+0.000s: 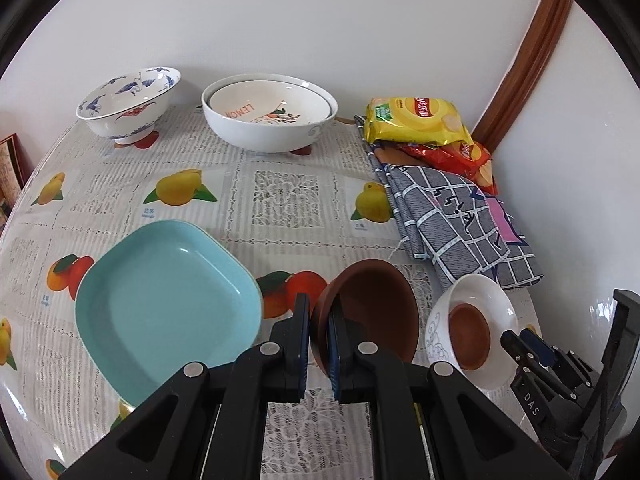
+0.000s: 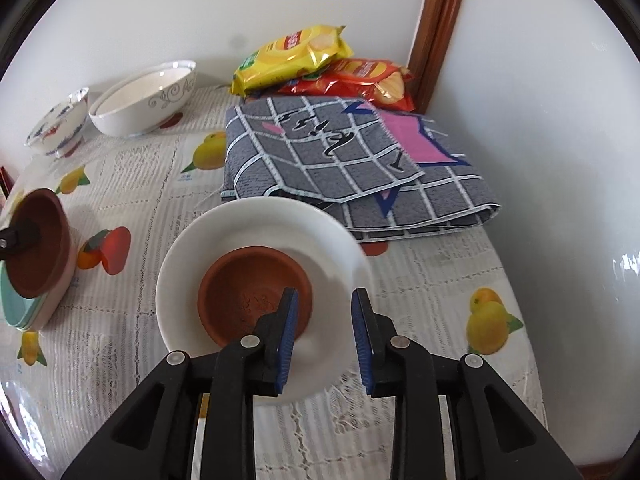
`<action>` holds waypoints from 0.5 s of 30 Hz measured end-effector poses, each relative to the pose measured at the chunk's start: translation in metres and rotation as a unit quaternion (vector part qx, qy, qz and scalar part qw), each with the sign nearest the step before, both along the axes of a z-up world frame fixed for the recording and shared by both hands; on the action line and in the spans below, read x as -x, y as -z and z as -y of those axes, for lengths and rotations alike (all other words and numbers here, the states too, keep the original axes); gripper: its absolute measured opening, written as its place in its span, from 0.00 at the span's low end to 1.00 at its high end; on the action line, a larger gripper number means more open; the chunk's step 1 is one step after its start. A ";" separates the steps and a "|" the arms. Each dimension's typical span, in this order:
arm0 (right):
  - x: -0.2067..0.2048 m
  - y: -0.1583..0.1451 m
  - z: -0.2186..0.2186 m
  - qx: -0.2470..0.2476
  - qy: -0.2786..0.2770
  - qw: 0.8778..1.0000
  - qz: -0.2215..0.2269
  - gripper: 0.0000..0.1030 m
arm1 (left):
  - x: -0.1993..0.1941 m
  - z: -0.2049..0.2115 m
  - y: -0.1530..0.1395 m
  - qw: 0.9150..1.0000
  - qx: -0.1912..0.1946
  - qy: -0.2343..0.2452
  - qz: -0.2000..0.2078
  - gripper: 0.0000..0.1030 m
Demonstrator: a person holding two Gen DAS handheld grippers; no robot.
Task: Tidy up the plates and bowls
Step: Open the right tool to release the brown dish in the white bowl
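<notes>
Brown clay bowl (image 1: 372,312) hangs tilted in the left claw (image 1: 319,344), pinched by its rim, just beside the blue plate (image 1: 168,304). The right claw (image 2: 325,344) stands narrowly parted, gripping nothing, over the white dish (image 2: 264,240) with its brown saucer (image 2: 252,292). Next, likely, nest the bowl; beyond the plate wait two stacked white bowls (image 1: 268,120).

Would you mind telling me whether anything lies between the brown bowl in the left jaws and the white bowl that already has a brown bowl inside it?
Nothing visible does. The left gripper grips the brown bowl by its rim, and only bare fruit-print tablecloth separates it from the white bowl holding the other brown bowl.
</notes>
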State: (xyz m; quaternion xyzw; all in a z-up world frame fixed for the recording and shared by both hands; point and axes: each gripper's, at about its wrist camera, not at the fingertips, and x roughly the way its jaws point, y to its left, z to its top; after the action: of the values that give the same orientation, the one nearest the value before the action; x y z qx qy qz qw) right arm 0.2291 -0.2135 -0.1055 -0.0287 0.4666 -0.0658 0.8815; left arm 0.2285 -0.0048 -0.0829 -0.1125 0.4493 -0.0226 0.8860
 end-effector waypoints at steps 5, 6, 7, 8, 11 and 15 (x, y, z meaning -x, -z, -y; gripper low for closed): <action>0.021 -0.020 0.024 -0.013 0.015 0.999 0.028 0.27 | 0.003 0.029 -0.006 1.000 0.001 0.023 0.005 0.08; 0.025 -0.022 0.029 -0.016 0.018 0.999 0.032 0.27 | 0.004 0.035 -0.006 1.000 0.002 0.028 0.006 0.08; 0.030 -0.025 0.035 -0.018 0.021 0.999 0.036 0.27 | 0.004 0.040 -0.007 0.999 0.002 0.033 0.007 0.08; 0.034 -0.026 0.041 -0.020 0.025 0.999 0.038 0.27 | 0.004 0.046 -0.008 0.999 0.003 0.037 0.008 0.08; 0.044 -0.027 0.056 -0.022 0.040 0.998 0.041 0.27 | 0.004 0.062 -0.009 0.999 0.003 0.052 0.009 0.08; 0.058 -0.022 0.078 -0.025 0.058 0.997 0.037 0.27 | -0.001 0.083 -0.005 0.998 0.007 0.070 0.005 0.08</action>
State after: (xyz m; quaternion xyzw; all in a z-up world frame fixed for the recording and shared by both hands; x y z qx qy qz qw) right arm 0.1712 -0.2912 -0.0836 0.0227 0.4362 -0.1061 0.8933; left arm 0.2294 -0.0875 -0.0780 -0.0865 0.4512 -0.0883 0.8838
